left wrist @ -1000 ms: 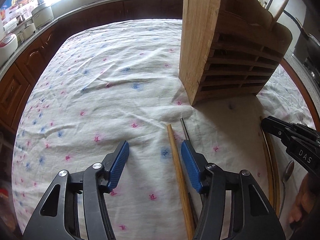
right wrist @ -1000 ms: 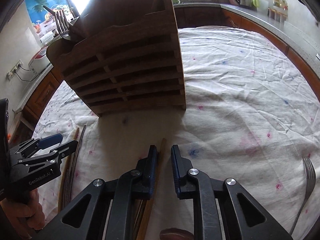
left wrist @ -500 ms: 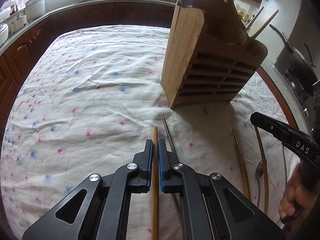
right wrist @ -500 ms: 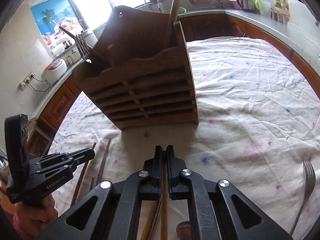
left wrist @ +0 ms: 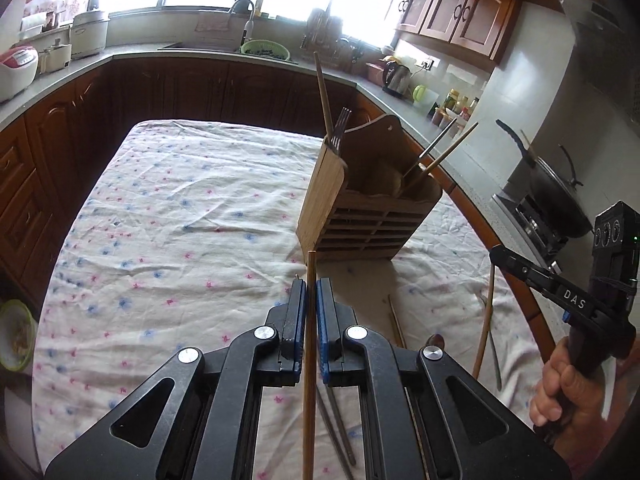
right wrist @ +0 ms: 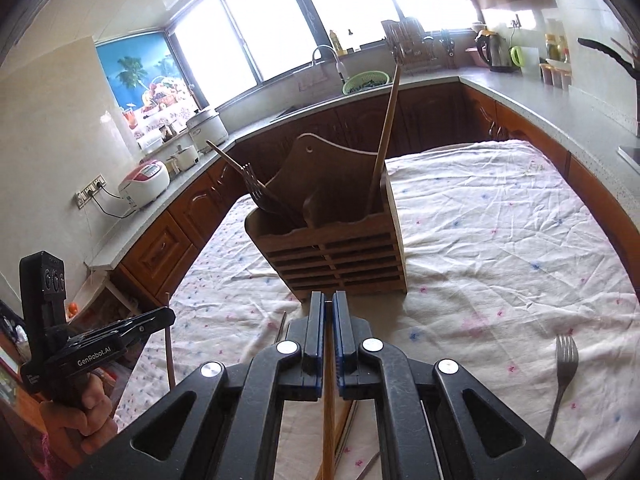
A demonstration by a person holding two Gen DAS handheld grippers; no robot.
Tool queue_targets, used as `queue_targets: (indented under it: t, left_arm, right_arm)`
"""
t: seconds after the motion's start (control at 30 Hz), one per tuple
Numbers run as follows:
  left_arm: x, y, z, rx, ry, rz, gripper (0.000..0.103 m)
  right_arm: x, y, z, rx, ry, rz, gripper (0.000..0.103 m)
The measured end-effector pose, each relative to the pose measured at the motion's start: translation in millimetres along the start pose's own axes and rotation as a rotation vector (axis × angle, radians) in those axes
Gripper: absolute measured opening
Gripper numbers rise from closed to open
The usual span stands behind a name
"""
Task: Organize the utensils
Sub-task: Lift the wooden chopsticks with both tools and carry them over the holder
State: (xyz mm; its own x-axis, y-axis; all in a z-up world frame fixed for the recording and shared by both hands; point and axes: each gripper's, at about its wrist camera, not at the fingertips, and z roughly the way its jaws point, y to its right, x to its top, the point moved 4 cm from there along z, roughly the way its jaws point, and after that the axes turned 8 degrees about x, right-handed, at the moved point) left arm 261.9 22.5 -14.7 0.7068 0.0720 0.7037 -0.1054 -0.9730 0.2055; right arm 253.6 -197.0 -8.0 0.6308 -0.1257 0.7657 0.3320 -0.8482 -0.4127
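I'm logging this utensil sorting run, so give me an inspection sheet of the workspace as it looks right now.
Surface: floral tablecloth, wrinkled.
Job's things: wooden holder upright, holding forks and sticks; loose fork and chopsticks on cloth.
Clutter: nothing seen.
Grippers: left tongs shut on a wooden chopstick; right tongs shut on another wooden chopstick.
Cables: rice cooker cord at wall socket.
Surroundings: kitchen counters, sink, windows.

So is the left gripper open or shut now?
Shut: the left gripper has its blue pads pressed on a wooden chopstick, lifted off the cloth.
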Motion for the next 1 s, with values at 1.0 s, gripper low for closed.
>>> queue_targets:
  t: [1.0]
  left_arm:
    - [22.8,11.9,-81.3,-0.027,0.191,-0.001,0.005]
  right_arm:
    - [38.5,-21.5,-80.2,-0.005,0.220,-0.070,0.004]
